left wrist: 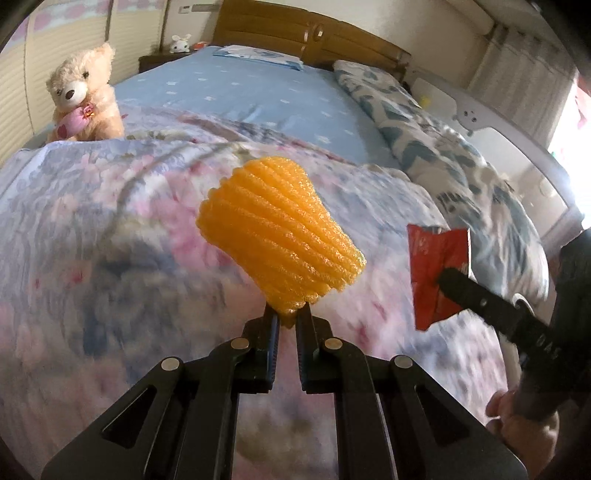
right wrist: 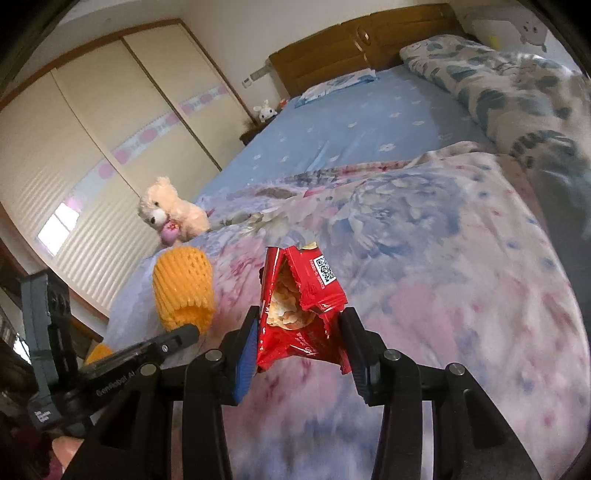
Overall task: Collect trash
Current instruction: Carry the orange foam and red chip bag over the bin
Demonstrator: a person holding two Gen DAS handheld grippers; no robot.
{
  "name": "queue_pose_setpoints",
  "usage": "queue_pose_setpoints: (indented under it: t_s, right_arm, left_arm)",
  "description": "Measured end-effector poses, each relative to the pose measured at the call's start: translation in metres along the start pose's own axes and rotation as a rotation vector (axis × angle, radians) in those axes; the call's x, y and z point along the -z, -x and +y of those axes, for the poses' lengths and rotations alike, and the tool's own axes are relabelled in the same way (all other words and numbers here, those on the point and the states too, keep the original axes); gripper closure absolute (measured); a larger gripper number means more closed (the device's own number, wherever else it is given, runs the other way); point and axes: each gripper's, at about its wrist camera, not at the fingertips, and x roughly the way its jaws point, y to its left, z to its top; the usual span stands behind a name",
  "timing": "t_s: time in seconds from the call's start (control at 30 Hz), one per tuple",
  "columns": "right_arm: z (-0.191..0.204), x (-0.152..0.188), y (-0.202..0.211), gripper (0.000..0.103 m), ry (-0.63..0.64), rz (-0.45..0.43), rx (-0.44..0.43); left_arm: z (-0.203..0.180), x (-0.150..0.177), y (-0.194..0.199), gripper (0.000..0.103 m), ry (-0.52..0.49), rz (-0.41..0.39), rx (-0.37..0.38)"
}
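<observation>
The left gripper [left wrist: 287, 314] is pinched tight on the bottom edge of a ribbed orange foam-net fruit sleeve [left wrist: 279, 232], which stands up from the fingertips clear of the bedding, while the right gripper [right wrist: 301, 325] clamps the lower part of a torn red foil snack wrapper [right wrist: 301, 295] between its blue-padded fingers [right wrist: 246, 354]; the wrapper's mouth gapes upward and pale crisps show inside it. In the left wrist view the same wrapper [left wrist: 437, 273] hangs on the right gripper's finger just to the right of the sleeve, so both pieces of trash are lifted and held side by side over the pink and blue floral quilt [left wrist: 110, 240]. Beyond lie the light-blue bed sheet [left wrist: 236, 92], a cream teddy bear [left wrist: 83, 96] at the quilt's left edge, and the wooden headboard [left wrist: 295, 33]. No bin or bag shows in either view, so the step in hand appears to be carrying both items off the bed. Doing it well probably means keeping the wrapper's opening upward so no crisps spill onto the quilt, holding both grips firm, since the sleeve is caught only by its edge, and keeping the two loads apart.
</observation>
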Motion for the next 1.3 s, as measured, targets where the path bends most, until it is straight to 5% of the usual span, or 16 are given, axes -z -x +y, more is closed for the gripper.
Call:
queue_pose_setpoints:
  t_s: [0.6,1.3]
  right_arm:
    - [-0.042,0.074,0.139,0.059,-0.082,-0.107,0.042]
    - [-0.074,0.119,0.222,0.059,-0.196,-0.212,0.111]
  left_arm:
    - [-0.091,0.084,0.045,0.096,-0.162,0.043,0.085]
    - [-0.165,0.128,0.067,0.096,-0.316,0.066,0.216]
